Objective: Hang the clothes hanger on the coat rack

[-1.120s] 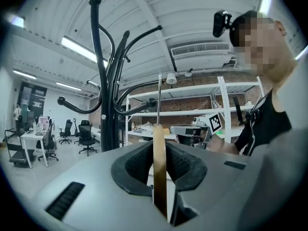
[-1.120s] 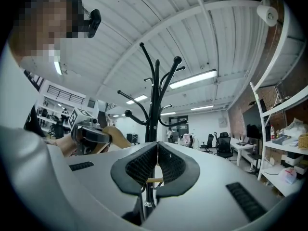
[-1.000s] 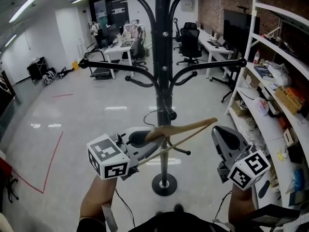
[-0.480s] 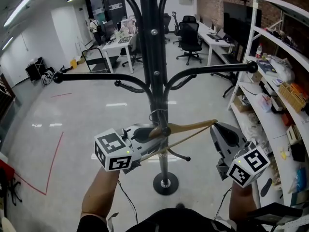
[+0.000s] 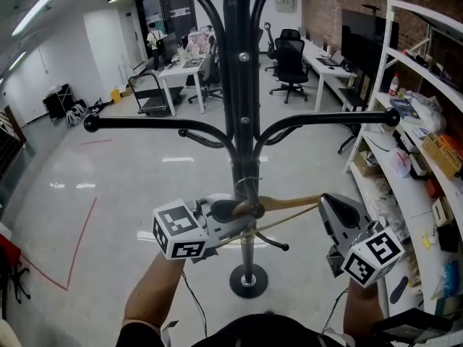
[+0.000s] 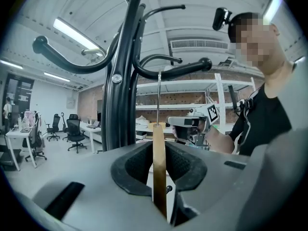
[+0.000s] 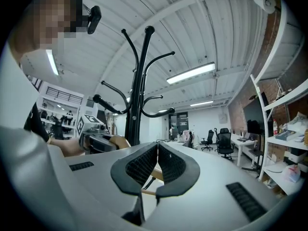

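Observation:
The black coat rack [image 5: 239,107] stands right in front of me, with curved arms reaching left and right at mid height. My left gripper [image 5: 240,212] is shut on the wooden clothes hanger [image 5: 291,202], which lies almost level against the pole below those arms. In the left gripper view the hanger's wood [image 6: 159,172] sits between the jaws of the left gripper [image 6: 159,150], and its metal hook [image 6: 159,97] points up beside the rack pole [image 6: 120,90]. My right gripper [image 5: 334,204] hovers to the right of the hanger's end; the right gripper [image 7: 157,152] has its pads together with nothing between them.
White shelving [image 5: 423,139] full of loose items runs along the right. The rack's round base [image 5: 248,280] rests on the glossy floor just ahead. Desks and office chairs [image 5: 291,62] and a person [image 5: 154,38] are far behind. Red tape [image 5: 79,237] marks the floor at left.
My left gripper has carried the hanger right and in toward the pole, and the hanger has levelled out. The right gripper has stayed almost in place.

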The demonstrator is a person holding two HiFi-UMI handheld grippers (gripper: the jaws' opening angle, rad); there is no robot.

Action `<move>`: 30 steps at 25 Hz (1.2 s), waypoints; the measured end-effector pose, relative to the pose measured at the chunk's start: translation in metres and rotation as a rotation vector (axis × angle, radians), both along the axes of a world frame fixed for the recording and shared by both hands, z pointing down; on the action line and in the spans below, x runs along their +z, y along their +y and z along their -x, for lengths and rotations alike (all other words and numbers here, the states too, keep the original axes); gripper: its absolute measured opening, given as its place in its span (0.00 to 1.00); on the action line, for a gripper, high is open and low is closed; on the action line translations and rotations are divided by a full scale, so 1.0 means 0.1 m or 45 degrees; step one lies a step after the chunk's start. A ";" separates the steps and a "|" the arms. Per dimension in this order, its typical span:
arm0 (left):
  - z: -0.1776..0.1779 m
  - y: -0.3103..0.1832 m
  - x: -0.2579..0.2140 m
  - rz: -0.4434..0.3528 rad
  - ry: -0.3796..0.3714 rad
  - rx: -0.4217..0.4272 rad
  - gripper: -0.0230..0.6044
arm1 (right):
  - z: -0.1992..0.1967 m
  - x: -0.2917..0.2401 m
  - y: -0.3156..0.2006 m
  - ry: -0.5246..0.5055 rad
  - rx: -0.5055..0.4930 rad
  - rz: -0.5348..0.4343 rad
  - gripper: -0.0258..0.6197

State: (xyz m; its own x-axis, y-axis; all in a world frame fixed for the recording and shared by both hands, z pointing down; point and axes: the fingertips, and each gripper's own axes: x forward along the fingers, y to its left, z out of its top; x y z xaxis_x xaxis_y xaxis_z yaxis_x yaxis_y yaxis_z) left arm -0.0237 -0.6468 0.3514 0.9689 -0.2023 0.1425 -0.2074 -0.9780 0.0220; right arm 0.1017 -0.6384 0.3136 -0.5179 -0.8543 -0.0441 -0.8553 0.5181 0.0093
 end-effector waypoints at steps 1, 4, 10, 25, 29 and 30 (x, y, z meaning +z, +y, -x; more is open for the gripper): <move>0.00 0.01 0.00 -0.012 0.003 0.006 0.12 | 0.00 0.00 0.00 0.003 0.000 -0.001 0.05; -0.01 0.04 -0.02 -0.120 -0.018 -0.003 0.12 | 0.02 -0.02 0.02 0.015 -0.003 -0.001 0.05; 0.02 0.03 -0.05 -0.259 -0.012 -0.054 0.16 | 0.03 0.00 0.04 0.040 -0.016 0.004 0.05; 0.23 0.03 -0.29 -0.372 0.115 -0.187 0.19 | 0.07 -0.02 0.07 0.056 -0.050 -0.005 0.05; 0.26 0.02 -0.30 -0.370 0.110 -0.211 0.19 | 0.06 -0.03 0.10 0.046 -0.050 -0.010 0.05; 0.27 0.01 -0.30 -0.368 0.114 -0.222 0.19 | 0.05 -0.03 0.10 0.045 -0.050 -0.010 0.05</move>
